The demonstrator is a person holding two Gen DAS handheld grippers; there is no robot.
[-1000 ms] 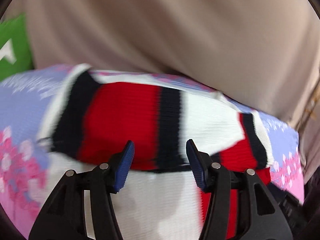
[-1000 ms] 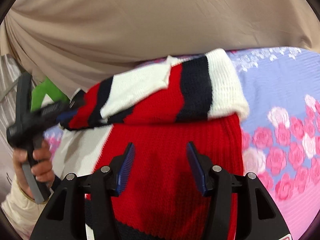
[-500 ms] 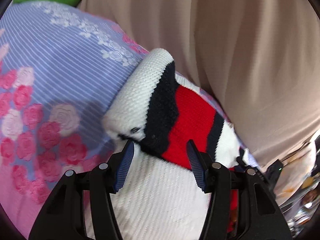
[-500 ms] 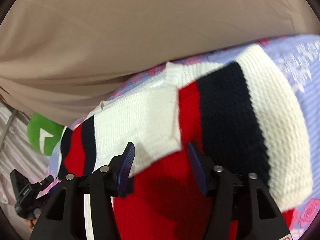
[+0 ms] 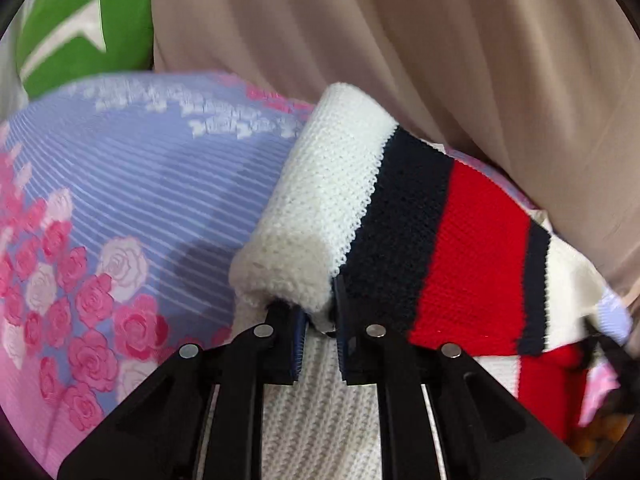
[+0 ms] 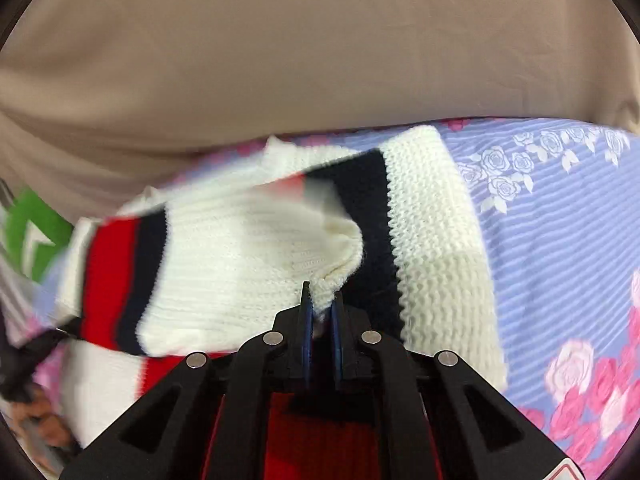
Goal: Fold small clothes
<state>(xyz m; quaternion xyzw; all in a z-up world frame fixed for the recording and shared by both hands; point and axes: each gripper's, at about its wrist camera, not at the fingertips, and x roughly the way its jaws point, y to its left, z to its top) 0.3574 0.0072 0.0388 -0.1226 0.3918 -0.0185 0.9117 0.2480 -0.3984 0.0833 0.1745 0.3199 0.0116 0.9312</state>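
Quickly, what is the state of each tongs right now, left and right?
Left tongs: jaws just closed, gripping the white cuff edge of the red, navy and white striped knitted sweater.
Right tongs: jaws just closed, pinching a white fold of the sweater.

The left wrist view sits just behind the left tool [image 5: 320,320], looking forward and down along its fingers, very close to the striped knit sweater [image 5: 400,216] on the floral bedspread [image 5: 132,184]. The right wrist view rides likewise behind the right tool [image 6: 320,304], facing the beige cloth [image 6: 320,60] behind. Both share the sweater, the bedspread, the beige cloth and a green cushion [image 5: 84,24]. At the right view's blurred lower left edge, possibly the person's hand [image 6: 44,428] shows.
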